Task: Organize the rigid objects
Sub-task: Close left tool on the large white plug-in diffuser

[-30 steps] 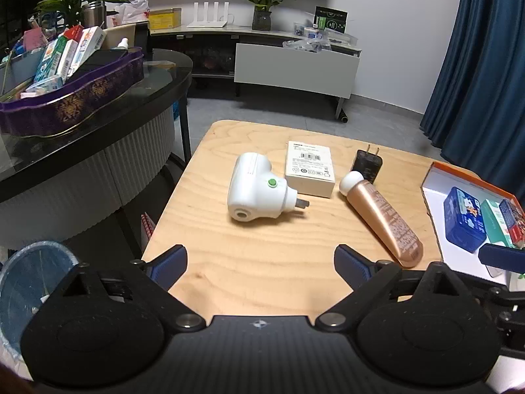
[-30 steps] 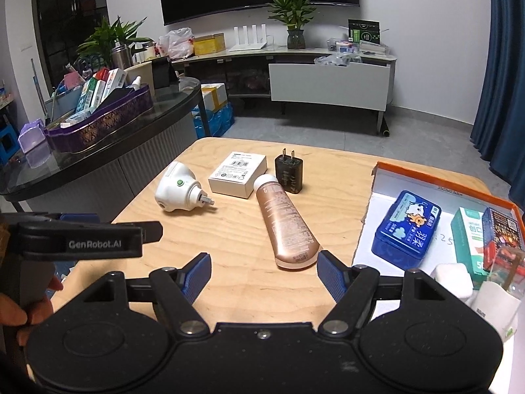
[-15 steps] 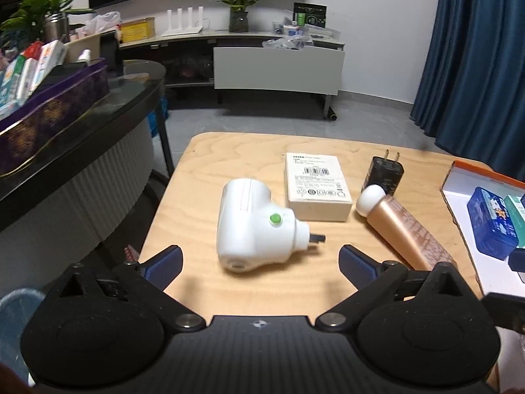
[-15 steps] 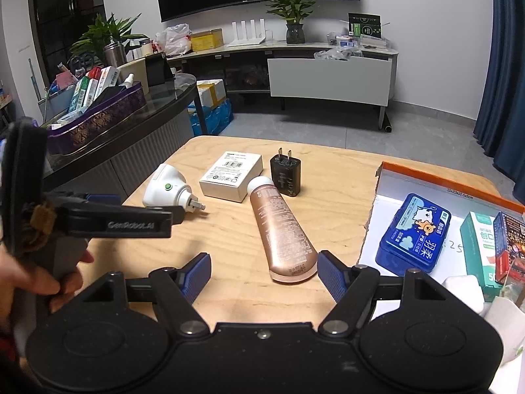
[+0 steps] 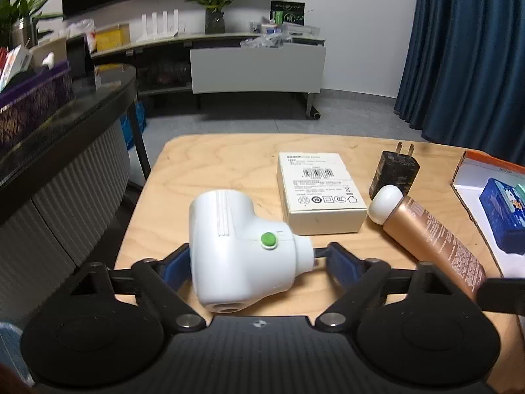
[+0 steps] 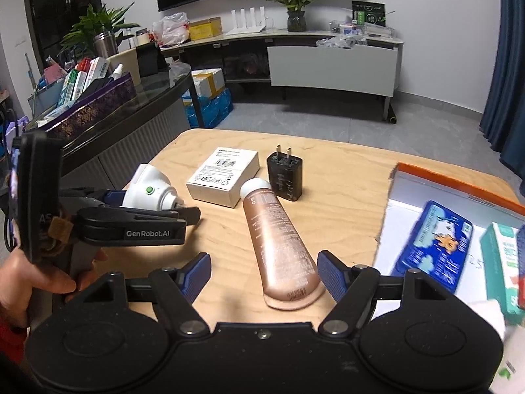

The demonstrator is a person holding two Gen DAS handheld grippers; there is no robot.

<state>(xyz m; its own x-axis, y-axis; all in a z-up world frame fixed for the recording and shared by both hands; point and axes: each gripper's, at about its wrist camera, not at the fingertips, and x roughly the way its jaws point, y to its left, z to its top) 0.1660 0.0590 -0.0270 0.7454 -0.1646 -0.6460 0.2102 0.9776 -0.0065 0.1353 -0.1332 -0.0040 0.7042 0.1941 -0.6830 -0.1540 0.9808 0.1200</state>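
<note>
Left gripper (image 5: 256, 262): jaws closing around white plug-in device (image 5: 239, 256), pads not yet pressing it.
Right gripper (image 6: 262, 277): released, jaws wide, bronze tube (image 6: 279, 246) lying between them at 12 o'clock.
Table (image 5: 210, 164): white box (image 5: 320, 190) at 1 o'clock of the device.

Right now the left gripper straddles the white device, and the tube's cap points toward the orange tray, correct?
Not quite. The tube's white cap points toward the black charger and the white box, away from the tray; the right wrist view shows it. The left gripper does straddle the white device, jaws closing.
</note>
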